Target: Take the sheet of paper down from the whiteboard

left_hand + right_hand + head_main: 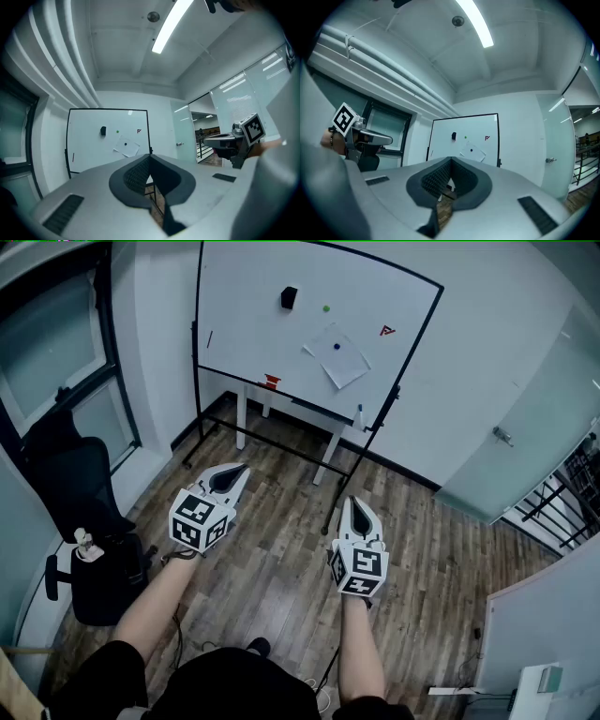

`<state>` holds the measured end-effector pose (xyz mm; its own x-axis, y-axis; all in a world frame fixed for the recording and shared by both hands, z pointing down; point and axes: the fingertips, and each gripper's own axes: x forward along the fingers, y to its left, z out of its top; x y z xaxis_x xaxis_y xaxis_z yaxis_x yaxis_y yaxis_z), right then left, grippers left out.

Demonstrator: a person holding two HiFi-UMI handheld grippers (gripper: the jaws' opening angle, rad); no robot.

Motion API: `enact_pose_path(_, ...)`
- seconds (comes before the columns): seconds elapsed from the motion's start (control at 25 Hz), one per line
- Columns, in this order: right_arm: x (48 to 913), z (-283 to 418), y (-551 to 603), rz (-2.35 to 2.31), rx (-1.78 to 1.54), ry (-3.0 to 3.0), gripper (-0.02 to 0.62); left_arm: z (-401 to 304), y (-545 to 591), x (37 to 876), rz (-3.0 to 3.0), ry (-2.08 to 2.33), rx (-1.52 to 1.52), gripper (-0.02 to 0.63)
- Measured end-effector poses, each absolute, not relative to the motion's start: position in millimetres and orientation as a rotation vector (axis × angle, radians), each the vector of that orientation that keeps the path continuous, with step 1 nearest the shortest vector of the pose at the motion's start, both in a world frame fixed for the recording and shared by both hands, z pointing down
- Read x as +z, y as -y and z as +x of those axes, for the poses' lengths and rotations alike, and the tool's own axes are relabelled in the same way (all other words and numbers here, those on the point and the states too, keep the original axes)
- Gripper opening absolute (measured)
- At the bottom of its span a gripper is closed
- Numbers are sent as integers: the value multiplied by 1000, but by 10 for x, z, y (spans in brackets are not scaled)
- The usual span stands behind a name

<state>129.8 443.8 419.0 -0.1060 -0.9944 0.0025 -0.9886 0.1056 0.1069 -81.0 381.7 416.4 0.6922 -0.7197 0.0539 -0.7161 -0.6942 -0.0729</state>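
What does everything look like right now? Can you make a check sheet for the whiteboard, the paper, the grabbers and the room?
Surface: whiteboard upright on its stand.
Job's things: sheet of paper on the board, tilted, pinned by a dark magnet.
Clutter: black block, green magnet, red mark; red item on the tray.
Grippers: left gripper and right gripper shut, empty, far from the board.
Cables: thin dark cord on the floor.
Surroundings: wooden floor, office chair, glass door.
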Motion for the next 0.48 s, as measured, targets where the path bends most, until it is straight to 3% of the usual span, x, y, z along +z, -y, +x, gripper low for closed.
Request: enact_pose_path(0.48, 4298, 1748, -3739, 2066, -76, 2306, 24, -419, -3141, 4305, -2861, -1205, -142, 21)
